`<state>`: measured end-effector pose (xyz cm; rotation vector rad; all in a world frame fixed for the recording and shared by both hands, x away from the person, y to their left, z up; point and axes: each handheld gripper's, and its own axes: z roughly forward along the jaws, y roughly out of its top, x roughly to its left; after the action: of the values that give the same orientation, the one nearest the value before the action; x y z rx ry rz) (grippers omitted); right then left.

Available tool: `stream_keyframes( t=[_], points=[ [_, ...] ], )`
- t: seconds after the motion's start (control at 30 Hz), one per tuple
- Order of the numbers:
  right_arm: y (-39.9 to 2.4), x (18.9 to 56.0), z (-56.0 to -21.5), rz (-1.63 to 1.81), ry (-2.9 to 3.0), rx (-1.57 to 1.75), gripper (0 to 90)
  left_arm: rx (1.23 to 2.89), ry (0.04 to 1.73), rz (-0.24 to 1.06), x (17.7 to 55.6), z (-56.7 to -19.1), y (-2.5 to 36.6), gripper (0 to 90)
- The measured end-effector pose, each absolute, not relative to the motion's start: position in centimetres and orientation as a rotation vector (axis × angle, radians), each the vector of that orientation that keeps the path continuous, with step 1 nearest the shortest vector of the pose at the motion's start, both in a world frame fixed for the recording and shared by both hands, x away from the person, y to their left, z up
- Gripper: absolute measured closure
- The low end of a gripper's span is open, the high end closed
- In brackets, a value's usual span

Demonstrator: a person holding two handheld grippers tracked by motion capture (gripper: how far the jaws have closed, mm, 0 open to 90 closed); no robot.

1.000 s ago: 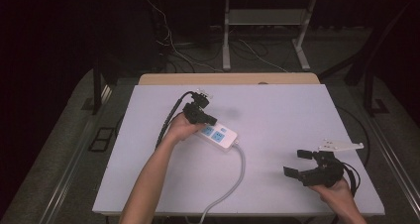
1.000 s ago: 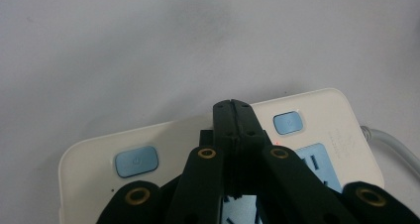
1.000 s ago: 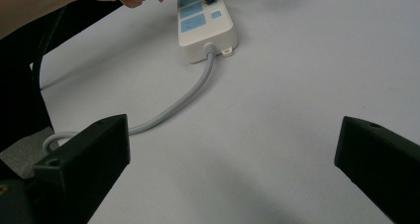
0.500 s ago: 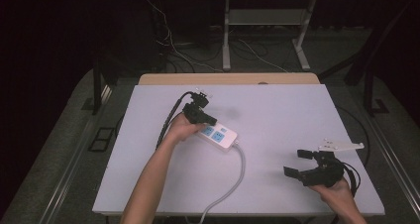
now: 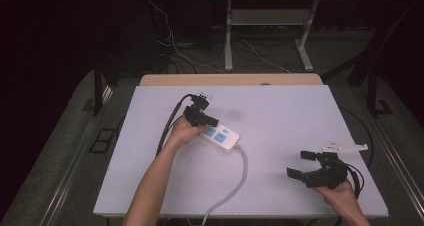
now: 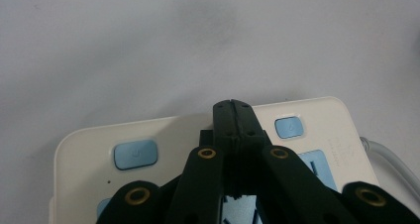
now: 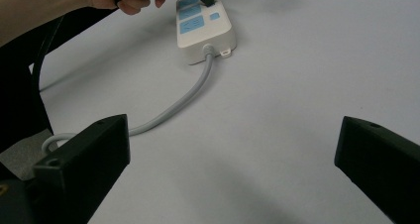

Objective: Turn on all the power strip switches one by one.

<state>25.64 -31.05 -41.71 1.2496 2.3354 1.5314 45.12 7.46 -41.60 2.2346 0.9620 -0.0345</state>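
1. The left gripper (image 5: 214, 121) sits over the near-left end of a white power strip (image 5: 225, 138), which lies a little left of the middle of the pale table (image 5: 300, 116).
2. In the left gripper view the 2 black jaws are pressed fully together with nothing between them, and the left gripper's tip (image 6: 232, 105) rests over the top face of the power strip (image 6: 322, 120), between 2 blue buttons (image 6: 135, 154).
3. A grey cable (image 5: 235, 183) runs from the strip's right end and curves toward the near edge of the table.
4. The right gripper (image 5: 300, 164) is held in a hand (image 5: 342, 193) near the table's near-right corner, well apart from the strip.
5. In the right gripper view the right gripper's (image 7: 233, 149) 2 jaws stand wide apart and hold nothing; bare table lies between them, with the power strip (image 7: 205, 28) farther off.
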Motion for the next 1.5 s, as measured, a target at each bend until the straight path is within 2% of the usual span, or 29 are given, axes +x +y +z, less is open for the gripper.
stream_keyframes(
  t=[0.4,0.93,1.5],
  points=[
    [-31.1,25.7,-41.7,1.534,2.332,1.258,0.5,2.243,0.954,-0.011,44.9,-41.1,7.2,89.6],
    [-31.0,25.8,-41.8,1.526,2.336,1.260,0.5,2.200,0.942,0.064,45.4,-38.3,9.3,89.6],
    [-31.0,25.8,-41.8,1.524,2.339,1.256,0.5,2.185,1.025,0.108,46.5,-39.9,11.4,89.6]
  ],
)
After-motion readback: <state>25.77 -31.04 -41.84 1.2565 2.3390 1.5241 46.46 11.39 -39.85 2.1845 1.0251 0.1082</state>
